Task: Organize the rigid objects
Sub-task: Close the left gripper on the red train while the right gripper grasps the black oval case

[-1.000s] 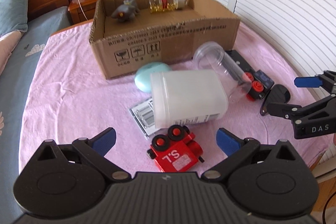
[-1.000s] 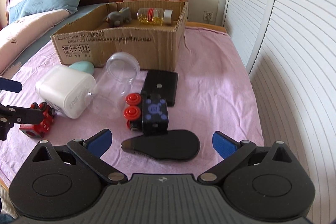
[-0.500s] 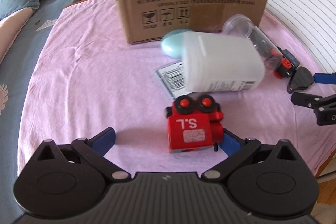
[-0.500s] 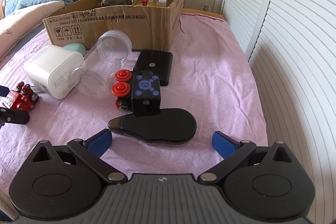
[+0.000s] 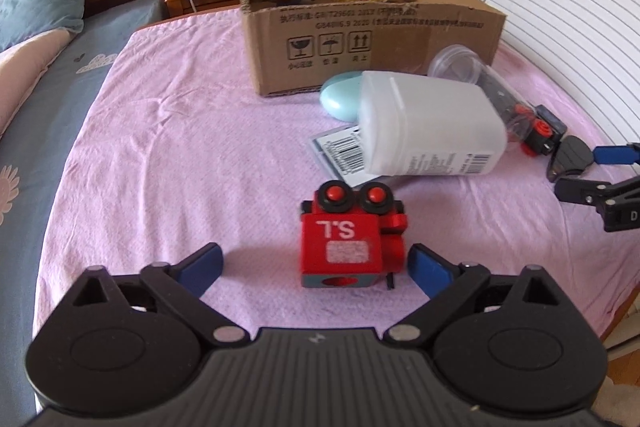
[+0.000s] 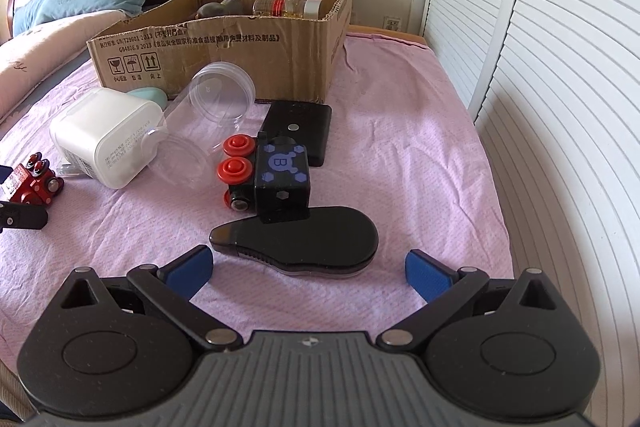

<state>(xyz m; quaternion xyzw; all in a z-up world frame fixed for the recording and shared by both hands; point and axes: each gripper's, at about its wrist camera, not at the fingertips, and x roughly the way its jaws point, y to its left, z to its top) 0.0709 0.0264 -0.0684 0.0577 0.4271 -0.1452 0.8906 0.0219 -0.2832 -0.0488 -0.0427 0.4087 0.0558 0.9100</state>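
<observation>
Two tongs wide, left [image 5: 312, 267] closing round red train [image 5: 346, 243], wheels pointing away.

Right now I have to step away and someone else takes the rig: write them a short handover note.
Left gripper: closing around the red toy train, not gripping yet.
Right gripper: open, empty, just short of the black case.
Done: grey toy and pill bottle lie in the cardboard box.
Left on the pink cloth: white container, clear jar, black toy train, teal case.
</observation>
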